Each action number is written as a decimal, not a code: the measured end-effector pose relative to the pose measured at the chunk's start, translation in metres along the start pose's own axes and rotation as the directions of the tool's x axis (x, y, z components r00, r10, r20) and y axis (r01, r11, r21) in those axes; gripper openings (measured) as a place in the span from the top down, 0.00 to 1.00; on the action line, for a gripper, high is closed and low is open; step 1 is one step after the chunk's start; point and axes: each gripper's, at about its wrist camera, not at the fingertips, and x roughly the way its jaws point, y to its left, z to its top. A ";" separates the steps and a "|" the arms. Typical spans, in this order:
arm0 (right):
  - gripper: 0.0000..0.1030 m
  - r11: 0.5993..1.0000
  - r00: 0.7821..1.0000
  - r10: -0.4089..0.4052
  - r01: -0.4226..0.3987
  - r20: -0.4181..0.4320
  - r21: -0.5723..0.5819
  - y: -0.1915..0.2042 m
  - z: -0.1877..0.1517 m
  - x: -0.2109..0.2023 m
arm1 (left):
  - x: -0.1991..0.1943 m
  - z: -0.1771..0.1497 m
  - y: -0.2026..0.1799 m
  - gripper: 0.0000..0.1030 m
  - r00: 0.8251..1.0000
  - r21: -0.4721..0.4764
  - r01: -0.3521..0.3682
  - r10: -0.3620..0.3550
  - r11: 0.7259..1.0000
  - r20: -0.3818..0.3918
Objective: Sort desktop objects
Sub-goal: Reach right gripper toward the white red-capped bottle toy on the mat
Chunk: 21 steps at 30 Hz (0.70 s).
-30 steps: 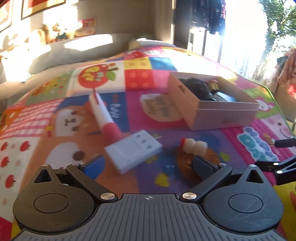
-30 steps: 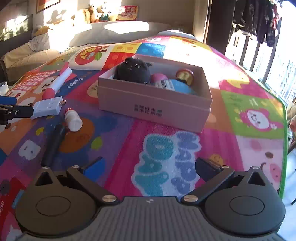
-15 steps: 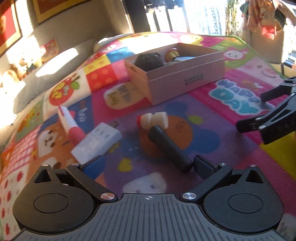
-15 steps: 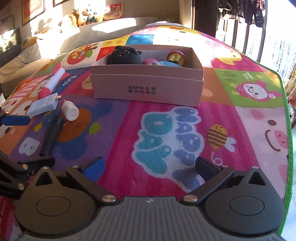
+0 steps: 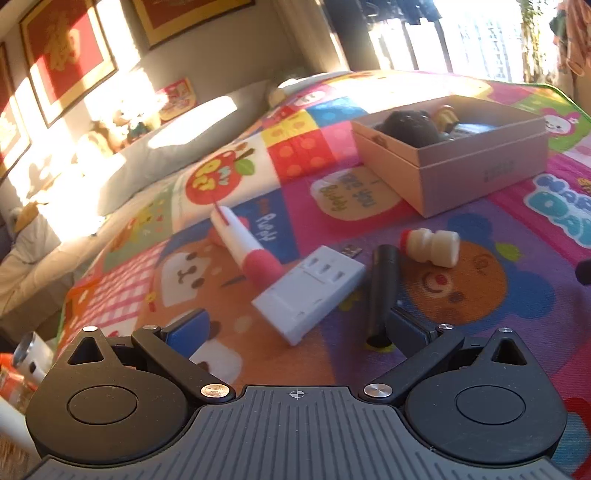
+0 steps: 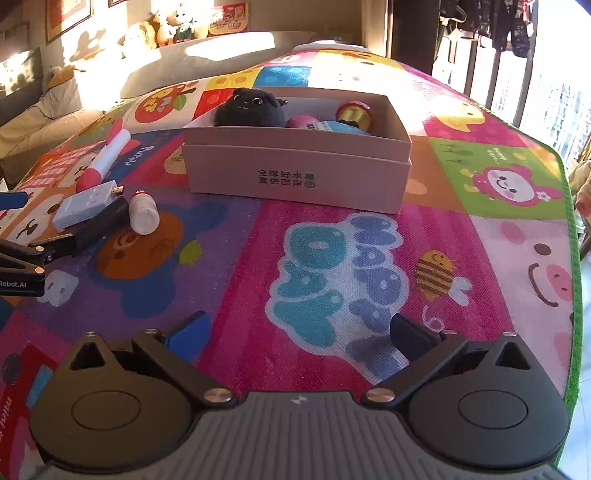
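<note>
On the colourful mat, a white power adapter (image 5: pixel 312 291), a black cylinder (image 5: pixel 380 291), a small white bottle with a red cap (image 5: pixel 432 245) and a pink-and-white pen (image 5: pixel 245 245) lie together. My left gripper (image 5: pixel 295 328) is open, low over the mat, with the adapter and the black cylinder's near end between its fingers. A pink cardboard box (image 6: pixel 295 177) holds a black plush toy (image 6: pixel 249 109) and other items. My right gripper (image 6: pixel 299 332) is open and empty over the mat in front of the box. The left gripper's fingers (image 6: pixel 22 254) show at the right wrist view's left edge.
Pillows and plush toys line the far wall (image 6: pixel 166 33). The mat's green edge (image 6: pixel 570 221) runs along the right side. A window with hanging clothes is at the far right. A white tube and orange item (image 5: pixel 22 362) sit off the mat at the left.
My left gripper has swung back left and closer, so the adapter and black cylinder now lie between its fingers. The right gripper has drifted slightly nearer the box.
</note>
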 end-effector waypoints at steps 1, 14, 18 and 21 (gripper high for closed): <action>0.04 0.999 0.999 0.032 -0.032 -0.005 -0.011 0.004 0.004 -0.002 | 0.001 0.000 0.004 0.00 1.000 -0.014 -0.016 0.016 1.000 -0.002; 0.65 0.964 0.983 0.181 -0.176 0.009 -0.198 0.096 0.063 0.036 | -0.002 -0.020 0.053 0.00 0.998 -0.236 -0.021 0.008 0.972 -0.057; 0.91 0.969 0.984 0.175 -0.177 -0.024 -0.173 0.087 0.067 0.043 | -0.009 -0.017 0.048 0.00 0.999 -0.235 0.022 -0.032 0.972 -0.036; 0.91 0.980 0.990 0.140 -0.139 -0.001 -0.143 0.062 0.065 0.035 | -0.010 -0.014 0.040 0.00 0.995 -0.243 0.089 -0.098 0.966 -0.027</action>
